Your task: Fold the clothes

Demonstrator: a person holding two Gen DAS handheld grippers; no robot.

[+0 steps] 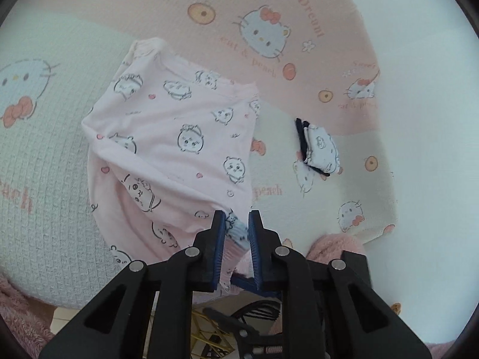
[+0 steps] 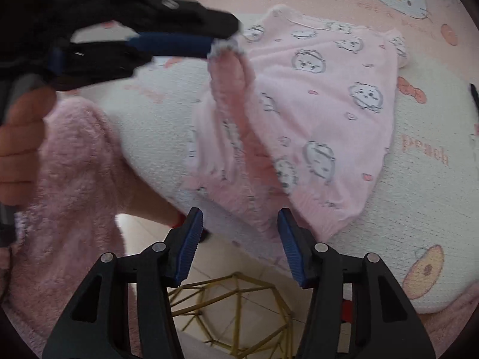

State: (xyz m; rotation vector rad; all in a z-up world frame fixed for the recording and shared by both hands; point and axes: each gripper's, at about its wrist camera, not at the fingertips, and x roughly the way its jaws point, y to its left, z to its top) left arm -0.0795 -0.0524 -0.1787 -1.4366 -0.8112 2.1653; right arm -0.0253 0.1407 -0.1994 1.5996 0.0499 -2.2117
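A pink garment (image 1: 167, 137) printed with cartoon faces lies partly folded on the bed cover (image 1: 45, 155). My left gripper (image 1: 236, 218) is shut on its ribbed cuff, which bunches between the blue pads and lifts that end of the cloth. The right wrist view shows the same garment (image 2: 323, 104) and the left gripper (image 2: 215, 46) holding the cuff at the upper left. My right gripper (image 2: 239, 218) stands open near the bed's front edge, just short of the garment's near hem, with nothing between its fingers.
A small folded white and dark item (image 1: 318, 146) lies on the cover to the right of the garment. A person's hand (image 2: 21, 149) and fluffy pink sleeve (image 2: 77, 179) fill the left. A yellow wire frame (image 2: 239, 308) stands on the floor below.
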